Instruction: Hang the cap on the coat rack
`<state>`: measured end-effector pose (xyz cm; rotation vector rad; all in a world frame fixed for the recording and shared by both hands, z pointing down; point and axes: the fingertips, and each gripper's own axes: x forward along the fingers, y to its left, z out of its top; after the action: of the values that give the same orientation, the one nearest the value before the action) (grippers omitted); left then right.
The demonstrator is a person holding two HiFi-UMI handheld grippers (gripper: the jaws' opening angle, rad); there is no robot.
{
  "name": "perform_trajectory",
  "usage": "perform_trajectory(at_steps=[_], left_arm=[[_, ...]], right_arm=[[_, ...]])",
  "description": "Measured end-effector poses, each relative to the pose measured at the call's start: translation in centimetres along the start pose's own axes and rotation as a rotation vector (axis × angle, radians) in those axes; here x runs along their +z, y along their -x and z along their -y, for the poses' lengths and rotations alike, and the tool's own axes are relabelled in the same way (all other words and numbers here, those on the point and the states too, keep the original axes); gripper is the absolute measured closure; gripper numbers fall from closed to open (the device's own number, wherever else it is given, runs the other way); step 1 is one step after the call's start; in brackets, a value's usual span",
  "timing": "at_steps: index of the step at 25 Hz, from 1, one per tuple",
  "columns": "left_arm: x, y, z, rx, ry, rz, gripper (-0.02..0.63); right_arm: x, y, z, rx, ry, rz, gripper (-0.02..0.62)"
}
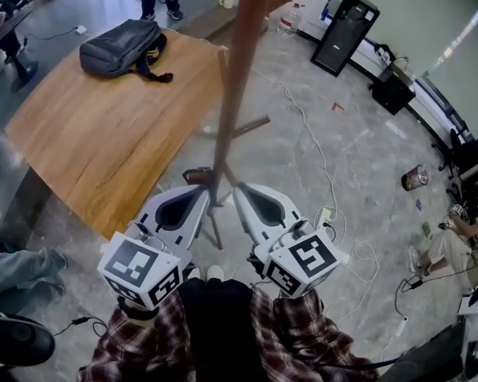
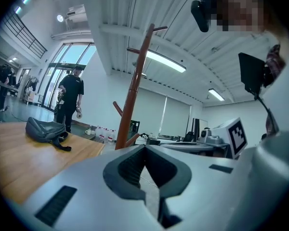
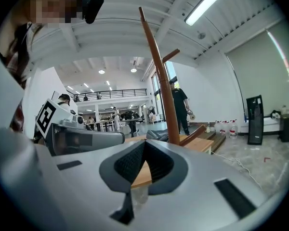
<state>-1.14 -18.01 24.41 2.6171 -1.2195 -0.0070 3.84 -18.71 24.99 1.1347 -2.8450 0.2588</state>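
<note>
**Status: Coat Rack and Both Tongs**

1. The coat rack stands upright on the grey floor, just beside the edge of the wooden counter. Its brown pole rises toward my head camera. One peg branches off near the top and another lower down. Its foot shows between the two tongs tips in the head view. In the left gripper view the coat rack rises ahead, slightly left of centre. In the right gripper view it rises ahead and leans in the wide-angle picture.

2. My left tongs point at the rack's foot. Their jaws are closed together with nothing between them, as the left gripper view confirms.

3. My right tongs run alongside the left, near them but apart. Their jaws are likewise closed and empty.

4. Each tongs body carries a marker cube, the left and the right, above my plaid sleeves.

5. A dark backpack lies on the far part of the counter, well apart from the rack.

6. A white cable runs across the floor to the right of the rack. A black box stands further off by the wall.

7. A person in dark clothes stands beyond the counter.
</note>
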Motion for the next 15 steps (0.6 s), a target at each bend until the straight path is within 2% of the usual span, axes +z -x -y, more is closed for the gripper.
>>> perform_trajectory(at_steps=[15], left_arm=[[0.2, 0.3, 1.0, 0.003, 0.021, 0.011, 0.595]], right_arm=[[-0.6, 1.1, -0.3, 0.003, -0.037, -0.027, 0.584]])
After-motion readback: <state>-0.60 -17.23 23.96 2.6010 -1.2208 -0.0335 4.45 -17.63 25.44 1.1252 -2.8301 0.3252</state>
